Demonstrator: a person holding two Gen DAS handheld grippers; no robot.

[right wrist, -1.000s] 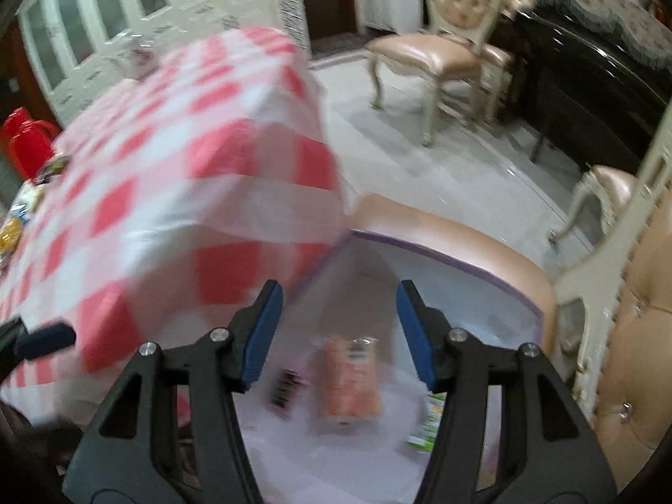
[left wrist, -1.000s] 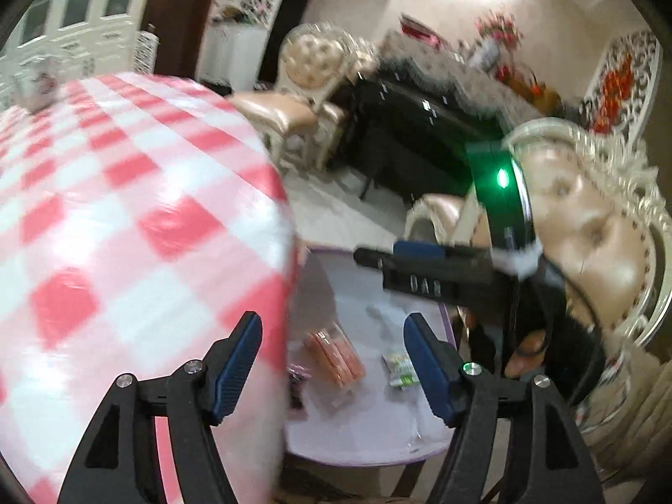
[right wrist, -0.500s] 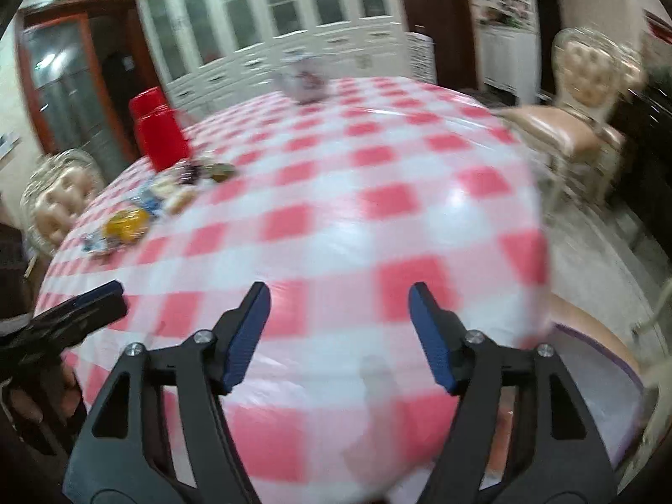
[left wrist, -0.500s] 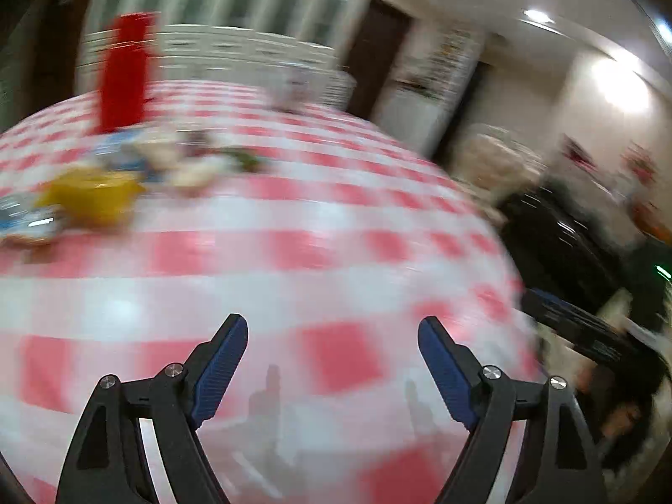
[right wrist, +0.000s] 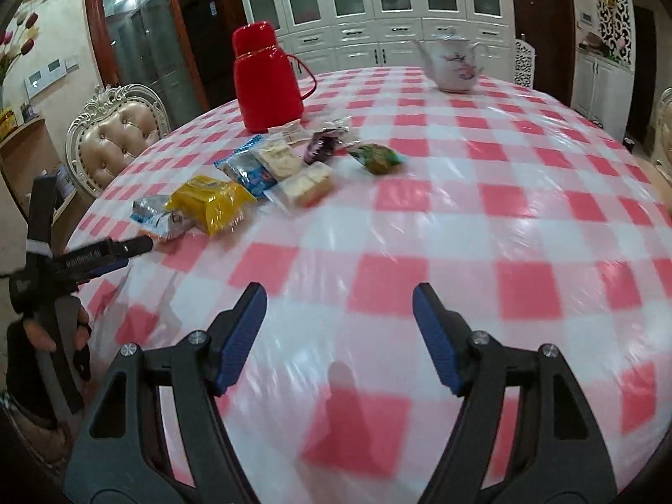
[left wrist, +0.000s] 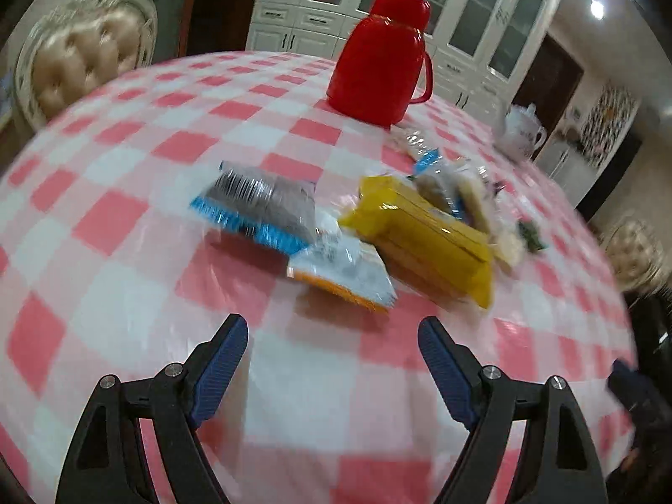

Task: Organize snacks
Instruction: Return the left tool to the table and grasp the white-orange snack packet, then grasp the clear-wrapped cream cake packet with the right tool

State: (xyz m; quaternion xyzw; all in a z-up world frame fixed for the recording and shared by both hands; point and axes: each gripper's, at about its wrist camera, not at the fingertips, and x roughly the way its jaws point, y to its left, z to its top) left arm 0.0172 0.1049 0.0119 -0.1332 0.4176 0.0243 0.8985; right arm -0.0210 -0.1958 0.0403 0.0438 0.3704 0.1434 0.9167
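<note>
Several snack packets lie in a loose row on the red-and-white checked table (left wrist: 126,218). In the left wrist view a blue-and-silver packet (left wrist: 260,206), an orange-edged packet (left wrist: 342,269) and a yellow packet (left wrist: 424,235) lie just ahead of my left gripper (left wrist: 332,348), which is open and empty above the cloth. In the right wrist view the yellow packet (right wrist: 210,203), a pale cake packet (right wrist: 306,185) and a green packet (right wrist: 378,157) lie far left of my right gripper (right wrist: 338,315), open and empty. The left gripper (right wrist: 126,248) shows there near the packets.
A red thermos jug (left wrist: 380,54) (right wrist: 266,80) stands behind the snacks. A white teapot (right wrist: 455,63) (left wrist: 521,132) stands farther back. Padded chairs (right wrist: 117,138) stand at the table's left edge; white cabinets (right wrist: 378,12) line the back wall.
Both grippers have swung up and left from the low purple stool with snacks to the tabletop. The left gripper now faces the snack row closely. Both stayed open and empty.
</note>
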